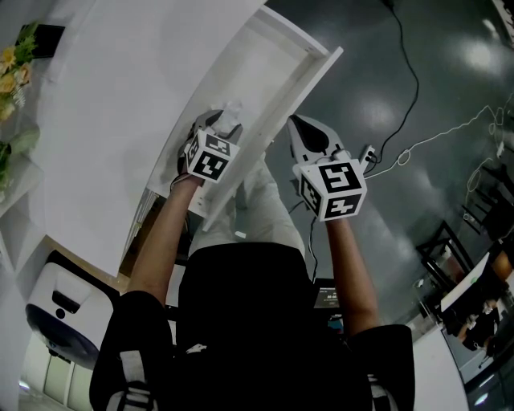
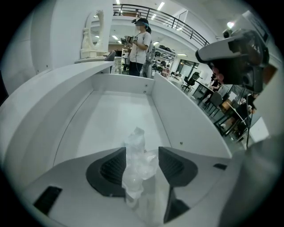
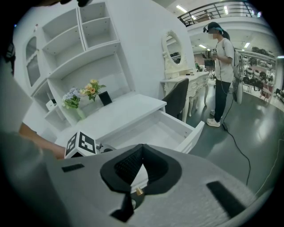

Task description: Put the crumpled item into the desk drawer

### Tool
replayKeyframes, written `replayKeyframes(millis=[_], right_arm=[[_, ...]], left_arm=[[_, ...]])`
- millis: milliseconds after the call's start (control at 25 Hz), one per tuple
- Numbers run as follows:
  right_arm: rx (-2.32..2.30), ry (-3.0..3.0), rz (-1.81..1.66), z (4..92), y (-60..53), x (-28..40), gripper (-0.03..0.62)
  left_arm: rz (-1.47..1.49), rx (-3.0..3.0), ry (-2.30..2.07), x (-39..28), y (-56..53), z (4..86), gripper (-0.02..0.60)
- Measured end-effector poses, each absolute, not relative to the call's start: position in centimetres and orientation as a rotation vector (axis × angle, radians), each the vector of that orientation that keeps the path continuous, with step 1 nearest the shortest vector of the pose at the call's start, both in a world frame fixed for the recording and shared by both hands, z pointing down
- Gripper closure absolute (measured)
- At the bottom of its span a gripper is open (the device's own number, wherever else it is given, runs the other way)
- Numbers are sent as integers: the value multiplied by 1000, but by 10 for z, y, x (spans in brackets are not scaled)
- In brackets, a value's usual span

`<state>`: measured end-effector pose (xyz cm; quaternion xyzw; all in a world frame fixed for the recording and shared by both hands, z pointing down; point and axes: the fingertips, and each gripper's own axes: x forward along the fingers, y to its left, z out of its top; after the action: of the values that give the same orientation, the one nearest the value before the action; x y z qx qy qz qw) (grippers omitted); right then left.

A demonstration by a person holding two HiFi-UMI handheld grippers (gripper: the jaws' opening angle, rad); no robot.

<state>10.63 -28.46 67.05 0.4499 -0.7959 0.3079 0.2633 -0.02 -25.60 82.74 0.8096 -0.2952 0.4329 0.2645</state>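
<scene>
Crinkled translucent plastic wad (image 2: 134, 159); smooth matt white drawer (image 2: 116, 119); glossy floor (image 1: 434, 201)

Ceiling strip lights (image 2: 160, 6) ahead of the left gripper (image 2: 142, 153) give bright, even light — fisheye edges curve and blacken. Head view is dimmer — glare spots on the floor (image 1: 475, 56) beyond the right gripper (image 1: 295, 127).

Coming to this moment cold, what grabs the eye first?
A crumpled item, pale and see-through, stands between the parted jaws of the left gripper, right over the open white desk drawer. The right gripper hangs off to the side of the drawer's front, jaws together with nothing in them. Beyond the drawer, a person stands in the bright hall.
</scene>
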Motion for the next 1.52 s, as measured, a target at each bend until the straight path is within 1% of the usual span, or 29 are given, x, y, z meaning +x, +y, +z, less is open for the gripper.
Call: replayKeyframes(millis=[520, 720, 880, 1080, 1200, 1520], right_arm=[[1217, -2166, 807, 655, -277, 105, 599], [1230, -2170, 787, 645, -273, 105, 599], [1241, -2175, 773, 633, -269, 106, 599], [1253, -2189, 743, 616, -267, 104, 599], [1267, -2201, 722, 603, -265, 101, 599], [1285, -2233, 640, 568, -259, 86, 599]], left_arm=[[1168, 2213, -802, -1, -253, 800, 380], [1142, 2237, -845, -2, -257, 780, 424], [1132, 2252, -891, -6, -261, 761, 491], [1072, 2281, -949, -11, -268, 731, 535], [1019, 2320, -996, -12, -273, 707, 555], [909, 2422, -1042, -14, -276, 647, 573]])
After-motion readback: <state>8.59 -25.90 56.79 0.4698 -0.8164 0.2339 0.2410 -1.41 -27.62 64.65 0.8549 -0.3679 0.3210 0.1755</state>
